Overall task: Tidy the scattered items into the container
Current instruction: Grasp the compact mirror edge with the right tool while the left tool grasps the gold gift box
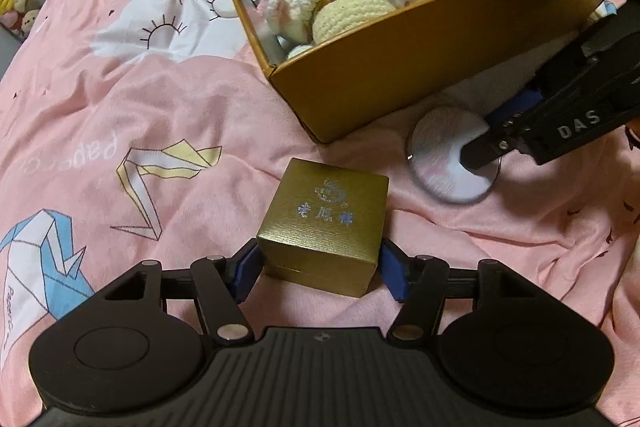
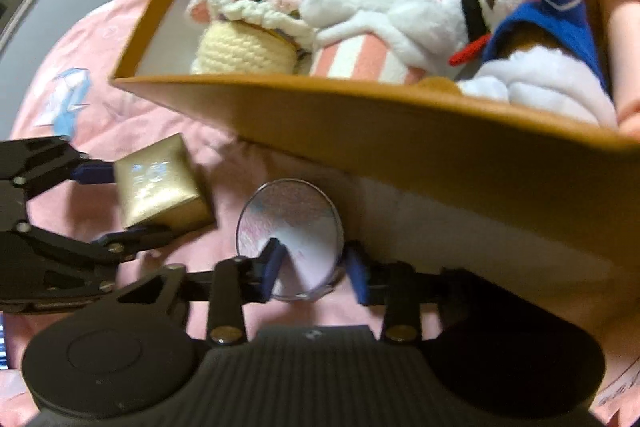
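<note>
Straddling gold box (image 1: 324,223) on bed with our left tongs (image 1: 322,267), spread, pads not pressing; right tongs (image 2: 314,271) pinch round mirror (image 2: 290,227) beside cardboard box (image 2: 400,147).

Left hand-held gripper (image 1: 320,267) spread wide, right hand-held gripper (image 2: 312,267) seemingly clamped, both angled downward.

a pink bedspread (image 1: 168,99) covers the whole surface, rumpled into soft folds. printed on it are a white cloud with closed-eye faces (image 1: 168,23) at the far left, a yellow-and-white origami crane (image 1: 168,167) nearer, and a blue-and-white paper crane (image 1: 44,259) at the near left edge. far left, a row of small plush toys (image 1: 16,3) sits off the bed.
</note>
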### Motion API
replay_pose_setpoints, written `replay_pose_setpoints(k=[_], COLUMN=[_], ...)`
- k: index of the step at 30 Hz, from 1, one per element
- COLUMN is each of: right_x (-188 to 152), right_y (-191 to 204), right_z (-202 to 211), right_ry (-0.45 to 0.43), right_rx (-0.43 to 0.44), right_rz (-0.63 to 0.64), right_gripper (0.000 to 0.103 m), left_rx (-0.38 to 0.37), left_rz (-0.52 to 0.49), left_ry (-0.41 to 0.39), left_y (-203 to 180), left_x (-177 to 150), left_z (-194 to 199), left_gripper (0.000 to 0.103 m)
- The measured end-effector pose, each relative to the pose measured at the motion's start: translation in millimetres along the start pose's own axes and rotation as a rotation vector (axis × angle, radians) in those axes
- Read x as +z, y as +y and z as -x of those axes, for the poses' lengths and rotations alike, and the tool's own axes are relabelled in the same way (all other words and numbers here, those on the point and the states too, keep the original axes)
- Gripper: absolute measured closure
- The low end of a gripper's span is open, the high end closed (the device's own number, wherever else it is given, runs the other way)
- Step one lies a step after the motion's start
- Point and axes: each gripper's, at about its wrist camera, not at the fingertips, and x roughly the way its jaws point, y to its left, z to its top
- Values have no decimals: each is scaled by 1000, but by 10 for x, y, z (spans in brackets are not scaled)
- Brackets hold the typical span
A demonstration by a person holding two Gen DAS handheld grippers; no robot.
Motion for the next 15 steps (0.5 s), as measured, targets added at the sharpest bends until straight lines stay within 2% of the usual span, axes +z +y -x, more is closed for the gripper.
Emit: replay_pose_setpoints(k=[5,7,10,15], right_x=[-36,-77,21,28], right_y=[125,26,-23,122], right_z=[54,50,-74,-194], right_ry=[0,11,26,18], right_rx=[44,42,47,21], right_rz=[42,38,-10,53], right_gripper=[74,73,64,49], left_rx=[-2,-2,-6,0], left_rz=[25,25,39,55], left_ry=[-12,-13,-13,-13], left_y=[-14,-12,-9,-29], left_x=[-21,-26,-32,-36], left_z=[30,27,22,8], left_gripper=[31,31,31,31])
